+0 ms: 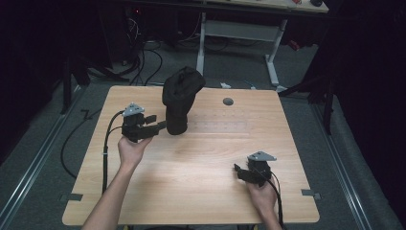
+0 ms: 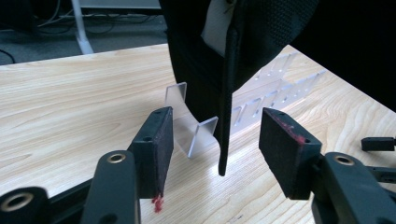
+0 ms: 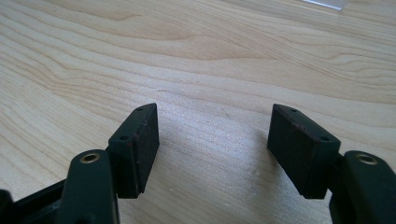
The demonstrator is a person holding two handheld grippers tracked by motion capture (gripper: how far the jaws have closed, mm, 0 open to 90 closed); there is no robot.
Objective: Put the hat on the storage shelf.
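A black cap (image 1: 181, 93) stands upright on a clear plastic stand (image 2: 196, 133) at the back middle of the wooden table (image 1: 201, 191). My left gripper (image 1: 160, 125) reaches in from the left at the cap's lower end. In the left gripper view the cap's (image 2: 210, 56) thin lower edge hangs between the jaws of the left gripper (image 2: 217, 116), and neither pad touches it, so the gripper is open. My right gripper (image 1: 238, 170) rests near the front right of the table. In its own view the right gripper (image 3: 215, 112) is open over bare wood.
A clear slotted plate (image 1: 218, 127) lies flat on the table to the right of the cap. A small grey disc (image 1: 228, 101) sits near the back edge. Behind the table stand white desk legs (image 1: 272, 52), with cables (image 1: 148, 62) on the floor.
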